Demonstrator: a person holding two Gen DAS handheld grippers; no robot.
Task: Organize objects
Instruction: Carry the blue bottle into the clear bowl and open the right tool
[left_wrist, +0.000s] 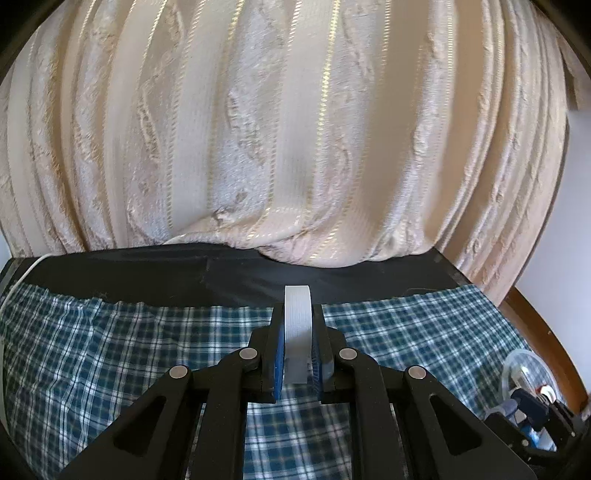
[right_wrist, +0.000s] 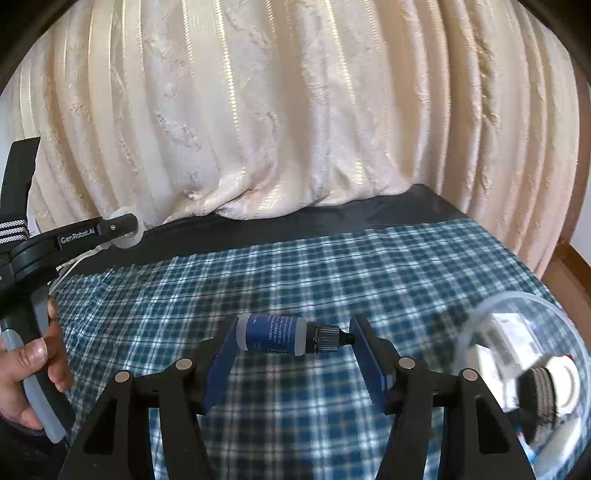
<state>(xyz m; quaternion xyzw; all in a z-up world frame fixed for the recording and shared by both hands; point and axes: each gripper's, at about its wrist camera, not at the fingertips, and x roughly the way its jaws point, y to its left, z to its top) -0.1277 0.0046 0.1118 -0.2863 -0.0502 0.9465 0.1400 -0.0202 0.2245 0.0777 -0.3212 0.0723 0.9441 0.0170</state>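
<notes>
My left gripper is shut on a white roll of tape, held upright on edge between the blue pads above the checked cloth. From the right wrist view that same gripper shows at the left with the tape roll at its tip. My right gripper is shut on a small blue dropper bottle with a black ribbed cap, gripped end to end and lying crosswise between the pads. A clear round bowl at the lower right holds small items.
A blue-and-white checked cloth covers the table, with a black strip along its far edge. A cream curtain hangs behind. The clear bowl also appears at the right. A hand grips the left gripper's handle.
</notes>
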